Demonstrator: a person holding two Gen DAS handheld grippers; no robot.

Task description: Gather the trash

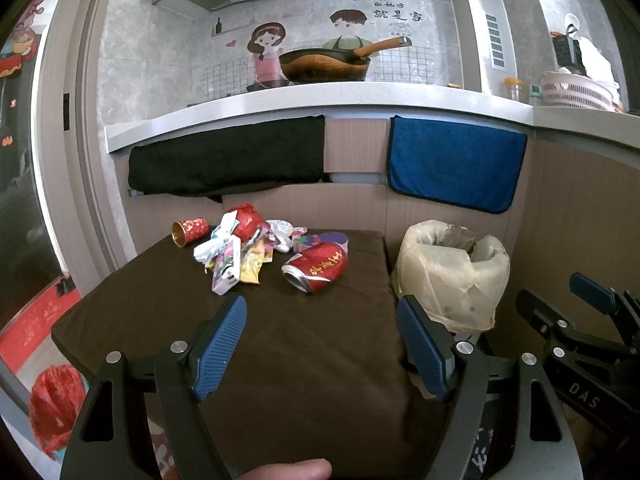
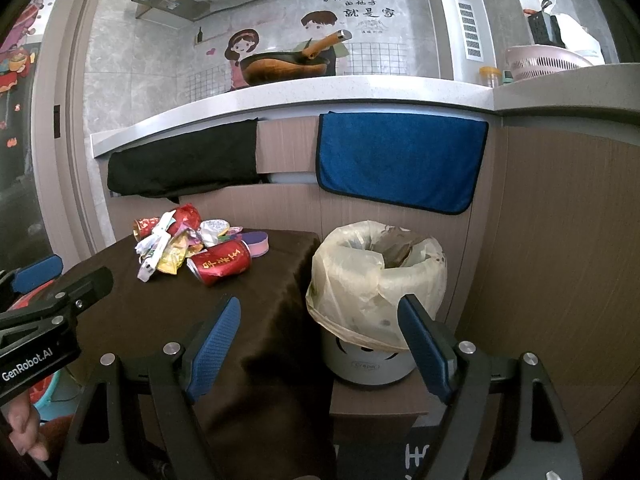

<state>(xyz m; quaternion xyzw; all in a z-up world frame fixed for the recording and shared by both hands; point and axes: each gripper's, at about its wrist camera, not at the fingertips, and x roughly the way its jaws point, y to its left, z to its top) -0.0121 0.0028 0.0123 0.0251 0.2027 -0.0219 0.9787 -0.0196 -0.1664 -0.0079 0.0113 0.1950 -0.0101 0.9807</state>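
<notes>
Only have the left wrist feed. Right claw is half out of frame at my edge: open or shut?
Observer: Right claw is open, nothing in it.
Operator: What's the bin sitting on? My claw blocks its base.
Observer: The white bin stands on a low brown stand, not on the floor.
Operator: Gap on the near side?
Observer: The brown cloth hangs down the side facing the bin; can't tell whether they touch.

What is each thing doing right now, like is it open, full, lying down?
Crushed red drink can: lying on its side, opened.
Red paper cup: tipped over.
Crumpled wrappers: heaped together.
Bag-lined white bin: uncovered, partly filled.
Left gripper: fingers open, empty.
Right gripper: fingers open, empty.
</notes>
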